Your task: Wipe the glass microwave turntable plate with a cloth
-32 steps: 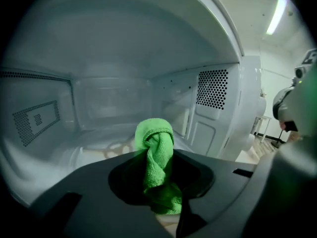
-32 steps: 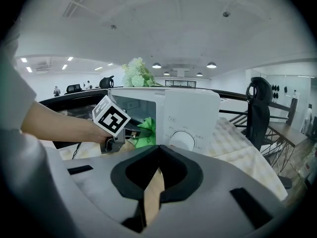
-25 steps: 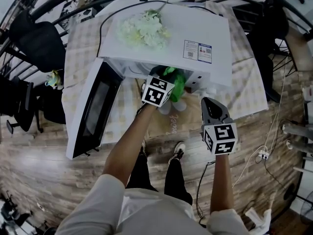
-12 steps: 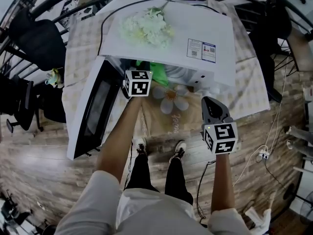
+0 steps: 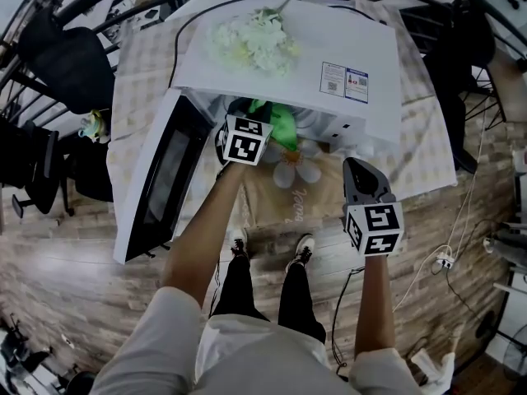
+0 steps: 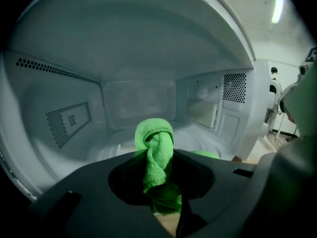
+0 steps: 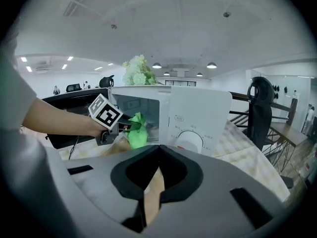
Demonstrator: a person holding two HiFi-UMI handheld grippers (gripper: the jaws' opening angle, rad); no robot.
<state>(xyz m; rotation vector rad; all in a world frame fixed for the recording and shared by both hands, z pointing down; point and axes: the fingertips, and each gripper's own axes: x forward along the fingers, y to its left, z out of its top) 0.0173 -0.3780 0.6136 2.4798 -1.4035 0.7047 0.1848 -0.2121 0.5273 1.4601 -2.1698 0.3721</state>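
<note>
A twisted green microfibre cloth (image 6: pixel 154 133), the only one in sight, is clamped in the left gripper (image 6: pixel 159 155) just inside the single white microwave (image 5: pixel 329 48), whose door (image 5: pixel 160 179) is open. The right gripper (image 7: pixel 158 147), jaws together and empty, is outside. One white bouquet (image 5: pixel 255 41) tops the oven.

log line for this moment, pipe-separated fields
left gripper shut on green cloth, inside open microwave | right gripper shut, empty, outside in front | wiping contact: cannot tell
</note>
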